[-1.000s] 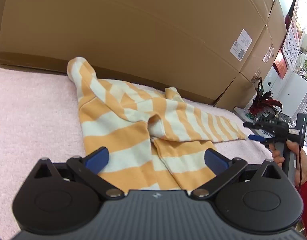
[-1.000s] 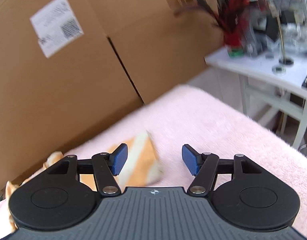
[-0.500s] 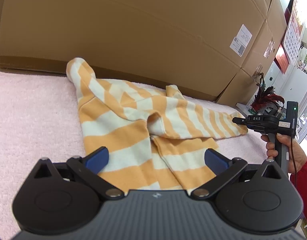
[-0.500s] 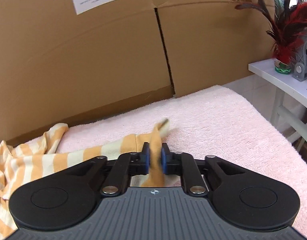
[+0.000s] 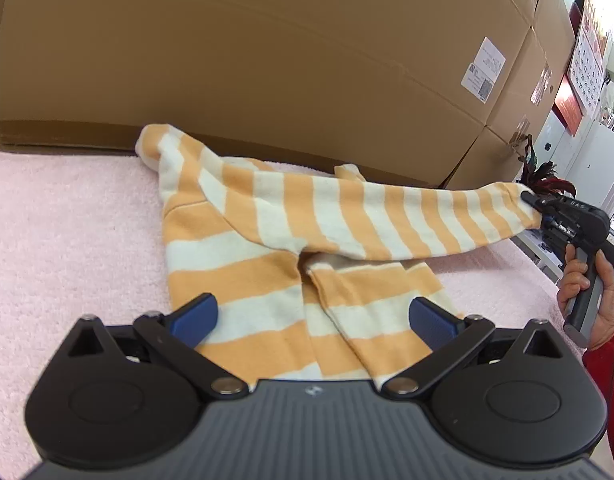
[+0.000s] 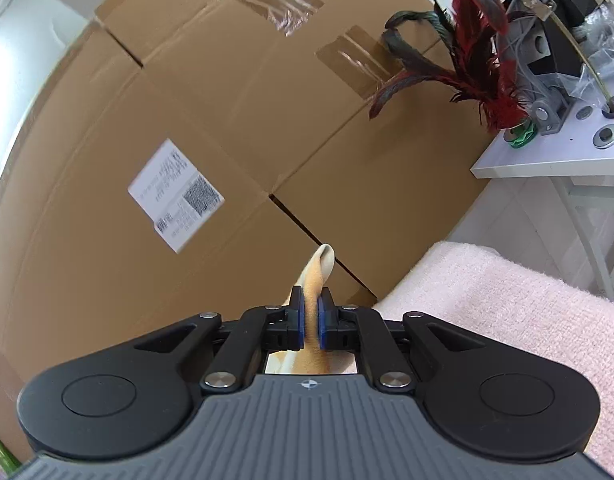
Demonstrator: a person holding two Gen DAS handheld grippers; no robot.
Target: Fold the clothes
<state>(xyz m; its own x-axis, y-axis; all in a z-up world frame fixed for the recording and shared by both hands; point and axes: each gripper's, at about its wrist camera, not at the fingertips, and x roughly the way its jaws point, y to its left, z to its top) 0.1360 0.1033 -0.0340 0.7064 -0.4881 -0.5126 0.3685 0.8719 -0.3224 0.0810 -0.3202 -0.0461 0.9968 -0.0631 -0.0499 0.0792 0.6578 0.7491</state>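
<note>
Now the striped sleeve [image 5: 407, 216] is lifted off the pink blanket [image 5: 67, 216], pinched tight in the right claw [image 6: 311, 320] toward 3 o'clock. Left claw [image 5: 313, 316] hangs wide above the shirt. Big brown boxes [image 5: 267, 60] stand behind at 12 o'clock.

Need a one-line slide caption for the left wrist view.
Right tool lifts the striped garment's sleeve while open left tool hovers over its body.

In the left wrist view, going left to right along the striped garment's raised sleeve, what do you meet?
Striped garment's hood end → raised sleeve → right gripper shut on the cuff → hand holding its handle.
</note>
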